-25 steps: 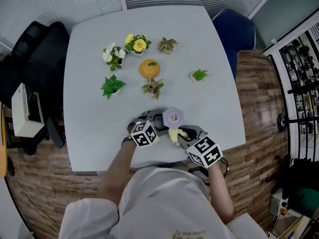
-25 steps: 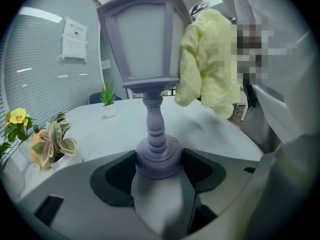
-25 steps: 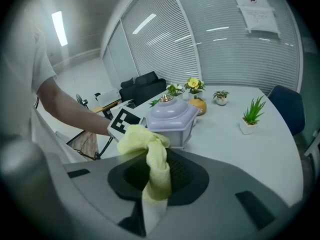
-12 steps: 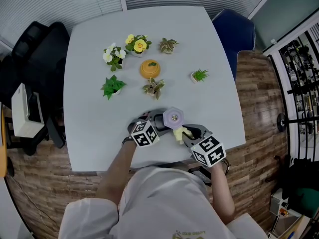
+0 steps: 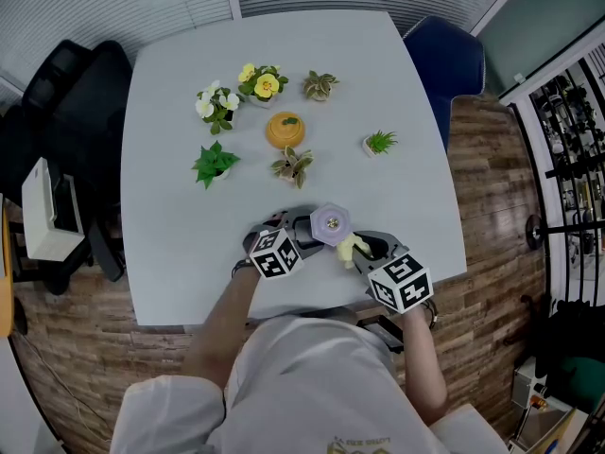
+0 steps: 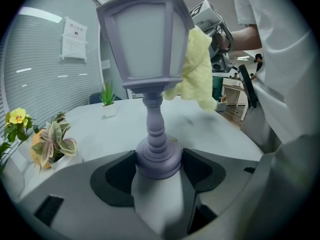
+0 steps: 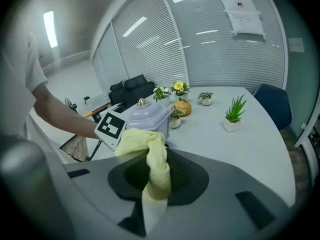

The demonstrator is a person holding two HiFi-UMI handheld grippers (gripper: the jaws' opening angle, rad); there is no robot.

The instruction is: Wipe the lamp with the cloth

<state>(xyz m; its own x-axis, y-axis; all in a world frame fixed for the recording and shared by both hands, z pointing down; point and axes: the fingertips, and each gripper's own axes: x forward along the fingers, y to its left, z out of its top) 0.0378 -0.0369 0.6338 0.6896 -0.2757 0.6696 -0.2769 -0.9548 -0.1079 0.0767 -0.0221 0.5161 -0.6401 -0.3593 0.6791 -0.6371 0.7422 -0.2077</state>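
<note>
One lamp point(image 6: 145, 44) clamped, cloth point(image 6: 198, 70) against it

Left tool point(image 5: 304, 236) is clamping the lamp point(image 6: 150, 84) at its base, jaws wide, pitching down. Right tool point(image 5: 362, 252) is pinching the cloth point(image 7: 150, 159), also angling down. Left forearm point(image 5: 219, 324) and right forearm point(image 5: 419, 362) are reaching forward, tools close together.

Wide open on the table point(image 5: 170, 225) at left and right. Blocked up top by little plants point(image 5: 216, 163) and an orange pot point(image 5: 285, 130), lower middle by the lamp point(image 5: 330, 223).
</note>
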